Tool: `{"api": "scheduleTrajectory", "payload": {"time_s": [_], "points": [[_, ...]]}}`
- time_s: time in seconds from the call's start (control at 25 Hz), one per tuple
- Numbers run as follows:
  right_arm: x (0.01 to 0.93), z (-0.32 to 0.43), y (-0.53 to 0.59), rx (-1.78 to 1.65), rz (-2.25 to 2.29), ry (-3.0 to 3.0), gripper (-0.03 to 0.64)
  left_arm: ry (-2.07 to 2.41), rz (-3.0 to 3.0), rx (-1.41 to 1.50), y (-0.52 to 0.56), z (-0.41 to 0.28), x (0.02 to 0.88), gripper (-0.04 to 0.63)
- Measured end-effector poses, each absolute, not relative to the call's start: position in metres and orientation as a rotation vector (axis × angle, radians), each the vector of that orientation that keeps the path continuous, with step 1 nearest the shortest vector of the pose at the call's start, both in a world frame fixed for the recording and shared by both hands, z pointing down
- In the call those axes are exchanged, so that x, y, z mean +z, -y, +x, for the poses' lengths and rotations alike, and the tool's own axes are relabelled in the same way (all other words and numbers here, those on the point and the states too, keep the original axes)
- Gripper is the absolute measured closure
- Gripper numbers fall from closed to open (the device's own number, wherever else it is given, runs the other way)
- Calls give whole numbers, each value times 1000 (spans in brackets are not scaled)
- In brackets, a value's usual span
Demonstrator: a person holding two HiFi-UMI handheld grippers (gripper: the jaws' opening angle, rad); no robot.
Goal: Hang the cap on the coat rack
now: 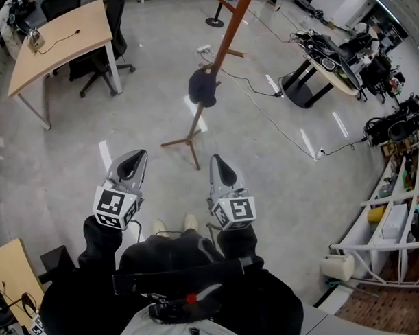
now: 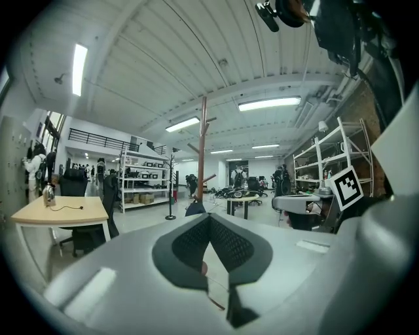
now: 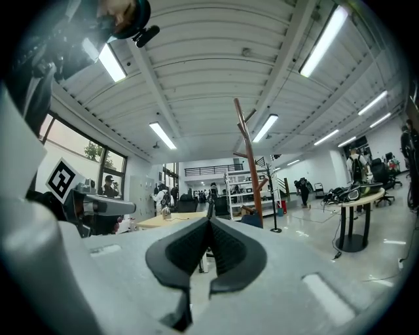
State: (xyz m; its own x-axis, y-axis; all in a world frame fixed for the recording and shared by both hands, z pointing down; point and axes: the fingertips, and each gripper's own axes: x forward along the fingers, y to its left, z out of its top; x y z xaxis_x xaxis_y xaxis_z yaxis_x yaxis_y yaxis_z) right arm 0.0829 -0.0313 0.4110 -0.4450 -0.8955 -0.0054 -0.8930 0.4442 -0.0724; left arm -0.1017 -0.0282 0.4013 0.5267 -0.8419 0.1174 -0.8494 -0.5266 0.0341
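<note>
Under the head camera, the person stands on a grey floor [image 1: 58, 168] with a tool in each hand. The left hand-held gripper [image 1: 135, 156] is at ten o'clock from the shoes [image 1: 191, 222] and the right hand-held gripper [image 1: 219, 163] at one o'clock, both pointing forward and apart from each other. At twelve o'clock, well ahead of both, stands the wooden coat rack [image 1: 227, 33]. The dark cap [image 1: 202, 87] hangs against its pole, above the spread legs. A wooden bench [image 1: 61, 38] sits at ten o'clock of the frame with a black office chair [image 1: 99, 61] beside it, and white shelving [image 1: 396, 218] fills four o'clock. Along the left gripper view, the two dark pads are pressed together at their tips with nothing between them. The coat rack [image 2: 203, 150] rises at twelve o'clock beyond them, with the cap [image 2: 194, 209] low on its pole. Along the right gripper view, the pads likewise meet, empty, and the coat rack [image 3: 249, 163] stands at one o'clock with the cap [image 3: 251, 220] low against its pole.
</note>
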Motion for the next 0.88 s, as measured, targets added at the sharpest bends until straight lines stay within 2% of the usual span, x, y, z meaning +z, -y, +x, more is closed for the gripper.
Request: {"api": "scheduleTrajectory", "payload": {"time_s": [0.88], "points": [[401,110,30,-92,-1588,-2623,614,1535,2632,63,37,-84,391,592]]}}
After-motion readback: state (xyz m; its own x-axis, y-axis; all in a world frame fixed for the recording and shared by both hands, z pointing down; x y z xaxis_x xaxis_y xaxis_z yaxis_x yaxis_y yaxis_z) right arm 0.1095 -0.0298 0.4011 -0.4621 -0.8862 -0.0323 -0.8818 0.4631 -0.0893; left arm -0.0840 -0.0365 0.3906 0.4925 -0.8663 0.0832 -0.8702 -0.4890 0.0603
